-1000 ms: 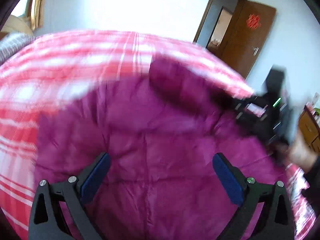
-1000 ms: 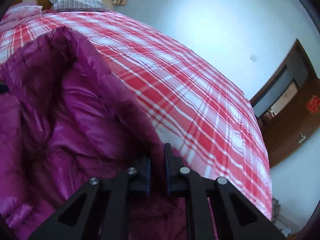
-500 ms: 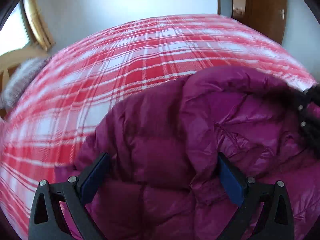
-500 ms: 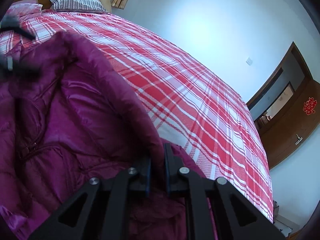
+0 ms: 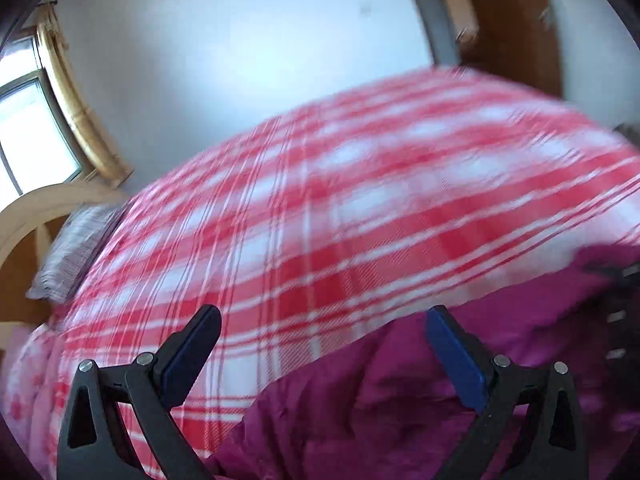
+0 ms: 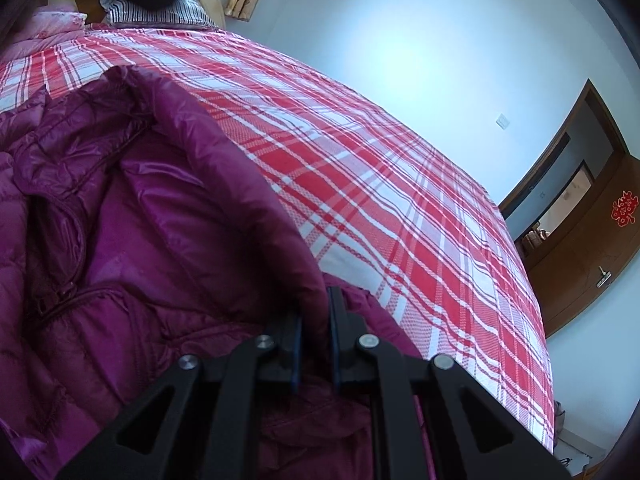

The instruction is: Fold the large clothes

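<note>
A magenta puffer jacket (image 6: 152,216) lies on a bed with a red and white plaid cover (image 6: 400,216). My right gripper (image 6: 316,312) is shut on a raised edge of the jacket and holds that fold up. In the left wrist view the jacket (image 5: 400,408) fills the lower right. My left gripper (image 5: 320,344) is open and empty above the jacket's edge and the plaid cover (image 5: 320,208). The right gripper shows as a dark blurred shape (image 5: 620,312) at the right edge of that view.
A striped pillow (image 6: 160,12) and a wooden headboard (image 5: 36,212) are at the head of the bed, with a window (image 5: 28,132) behind. A brown door (image 6: 592,240) stands in the wall beyond the bed's far side.
My left gripper has swung left, off the jacket's middle toward its edge and the plaid cover, still open. My right gripper keeps hold of the jacket's edge, and the jacket lies lower and flatter.
</note>
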